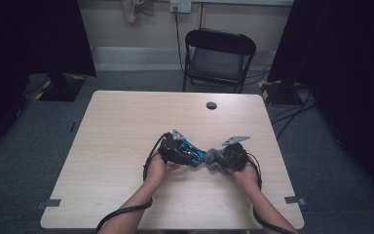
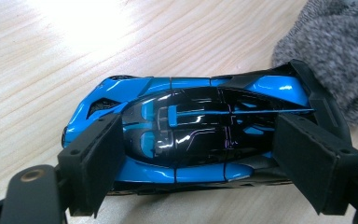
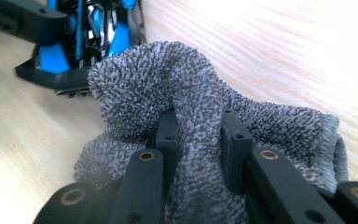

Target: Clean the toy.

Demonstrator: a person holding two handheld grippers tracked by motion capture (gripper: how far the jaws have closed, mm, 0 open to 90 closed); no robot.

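A blue and black toy car point(image 2: 191, 128) lies on the wooden table point(image 1: 126, 122), and my left gripper point(image 2: 200, 163) is shut on its two sides. In the high view the toy car point(image 1: 191, 151) sits near the table's middle under the left gripper point(image 1: 187, 155). My right gripper point(image 3: 198, 140) is shut on a bunched grey terry cloth point(image 3: 168, 88). The cloth point(image 1: 213, 160) touches the car's rear end, with the right gripper point(image 1: 221, 161) just behind it. In the left gripper view the cloth point(image 2: 335, 51) shows at the upper right, against the car's tail.
A black folding chair point(image 1: 217, 61) stands beyond the table's far edge. A round cable hole point(image 1: 211, 105) sits near the far edge. Black cables trail from both grippers off the near edge. Dark curtains hang at both sides.
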